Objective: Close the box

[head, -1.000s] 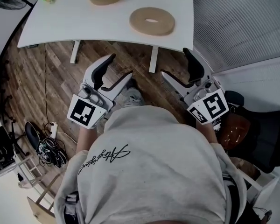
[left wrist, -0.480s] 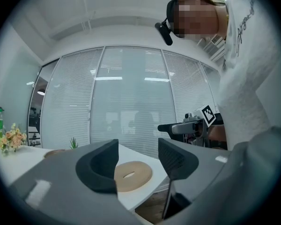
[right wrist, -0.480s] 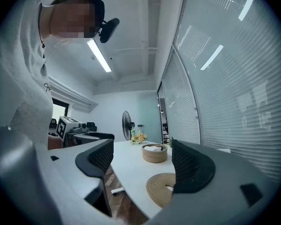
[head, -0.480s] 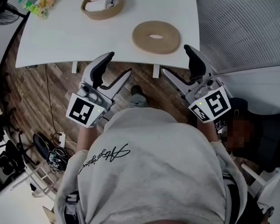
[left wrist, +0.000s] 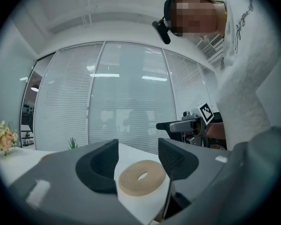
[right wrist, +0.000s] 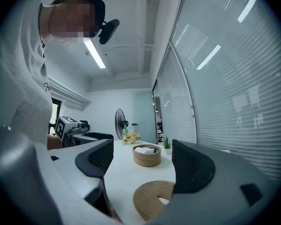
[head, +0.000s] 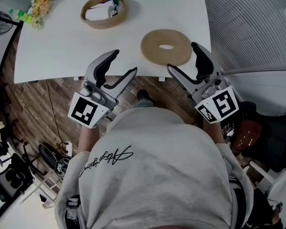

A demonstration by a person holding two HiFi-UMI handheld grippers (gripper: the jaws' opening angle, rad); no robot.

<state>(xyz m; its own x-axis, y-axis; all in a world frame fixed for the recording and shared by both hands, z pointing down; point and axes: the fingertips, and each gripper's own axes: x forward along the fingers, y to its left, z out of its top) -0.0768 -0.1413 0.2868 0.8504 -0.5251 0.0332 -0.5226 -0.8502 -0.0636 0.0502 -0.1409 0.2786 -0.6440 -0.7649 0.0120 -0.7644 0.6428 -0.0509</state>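
Your left gripper [head: 124,63] and right gripper [head: 182,57] hover at the near edge of the white surface [head: 62,46], both sets of jaws apart and empty. Just beyond the right one lies the round woven lid [head: 166,47]. Farther back and to the left sits the open woven box [head: 101,23], with white items inside.

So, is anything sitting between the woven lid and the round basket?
Nothing: only bare white table separates the woven lid from the round basket. The head view shows it from above; the right gripper view agrees.
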